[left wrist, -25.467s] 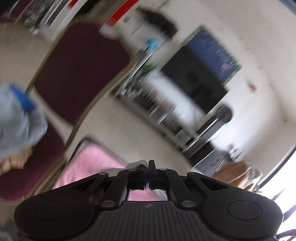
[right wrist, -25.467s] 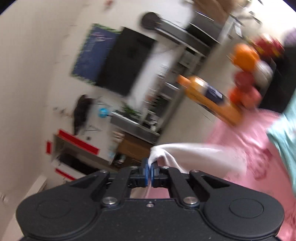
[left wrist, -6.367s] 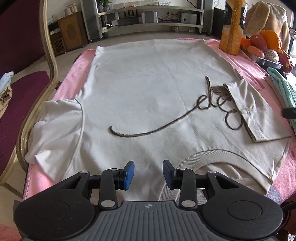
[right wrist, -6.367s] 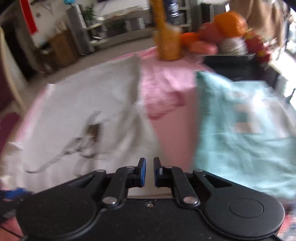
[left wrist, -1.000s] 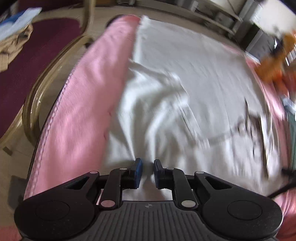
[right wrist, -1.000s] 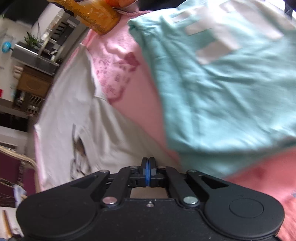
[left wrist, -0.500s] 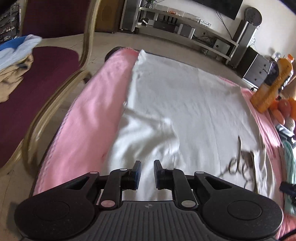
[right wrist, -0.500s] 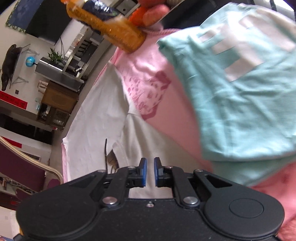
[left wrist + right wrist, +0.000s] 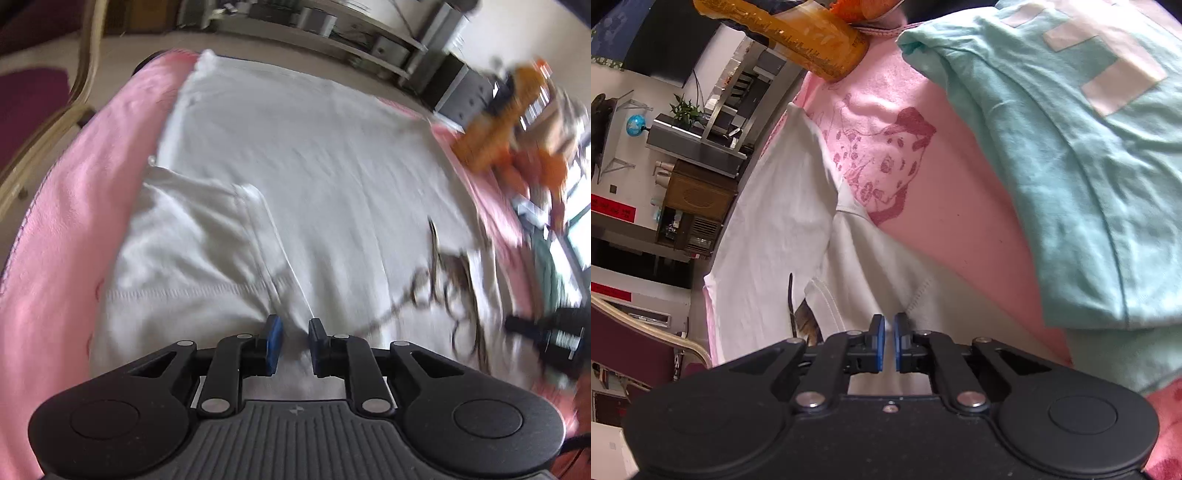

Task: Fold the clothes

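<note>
The white T-shirt is spread along the table's left edge. The left gripper is parted, the right gripper seemingly barely; only one layer may be pinched.

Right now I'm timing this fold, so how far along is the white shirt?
Done: both sleeves of the white T-shirt are folded inward, the left sleeve and the right sleeve lying on its body. In hand: nothing; the left hand-held gripper and right hand-held gripper sit open near the shoulders. Left: folding the body lengthwise. The teal shirt already lies folded beside it.
</note>
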Demonstrator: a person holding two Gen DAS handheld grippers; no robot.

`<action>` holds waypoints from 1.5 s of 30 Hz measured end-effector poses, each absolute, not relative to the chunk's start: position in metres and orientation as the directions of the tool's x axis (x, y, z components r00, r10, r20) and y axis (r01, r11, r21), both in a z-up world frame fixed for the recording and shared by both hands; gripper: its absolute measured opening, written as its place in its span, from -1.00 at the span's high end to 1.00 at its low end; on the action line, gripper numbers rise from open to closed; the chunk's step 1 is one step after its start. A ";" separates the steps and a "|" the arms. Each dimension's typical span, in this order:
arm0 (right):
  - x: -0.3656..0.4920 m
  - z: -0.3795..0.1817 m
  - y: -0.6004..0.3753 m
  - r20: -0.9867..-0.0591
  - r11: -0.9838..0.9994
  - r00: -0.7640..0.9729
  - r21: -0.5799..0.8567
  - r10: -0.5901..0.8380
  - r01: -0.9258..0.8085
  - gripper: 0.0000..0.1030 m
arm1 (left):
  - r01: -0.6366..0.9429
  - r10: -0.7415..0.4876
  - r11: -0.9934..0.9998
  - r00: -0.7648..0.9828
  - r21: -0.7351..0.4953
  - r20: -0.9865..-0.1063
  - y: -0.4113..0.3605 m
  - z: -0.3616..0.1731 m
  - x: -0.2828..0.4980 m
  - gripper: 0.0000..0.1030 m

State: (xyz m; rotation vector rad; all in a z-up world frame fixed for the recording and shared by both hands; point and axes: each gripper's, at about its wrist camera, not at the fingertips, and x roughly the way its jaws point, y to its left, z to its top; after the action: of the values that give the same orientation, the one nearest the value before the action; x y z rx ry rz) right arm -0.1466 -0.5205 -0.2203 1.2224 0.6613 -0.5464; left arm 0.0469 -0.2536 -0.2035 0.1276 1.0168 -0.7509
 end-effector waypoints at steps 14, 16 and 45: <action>-0.193 -0.173 -0.464 -0.749 0.494 0.645 0.508 -0.151 0.706 0.75 | 0.599 -0.428 0.792 0.405 -0.120 -0.808 -0.208 -0.185 -0.022 0.73; -0.191 -0.175 -0.464 -0.724 0.499 0.680 0.550 -0.113 0.669 0.75 | 0.569 -0.400 0.815 0.410 -0.113 -0.819 -0.207 -0.190 -0.017 0.74; -0.181 -0.193 -0.424 -0.734 0.541 0.667 0.615 0.127 0.574 0.76 | 0.508 -0.382 0.842 0.329 -0.178 -0.864 -0.193 -0.201 -0.015 0.71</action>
State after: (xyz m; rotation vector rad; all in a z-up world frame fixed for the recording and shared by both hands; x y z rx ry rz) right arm -0.1808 -0.4240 -0.1931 0.9855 0.8244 -0.3043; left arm -0.0147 -0.1928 -0.2011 0.1326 1.0896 -0.5843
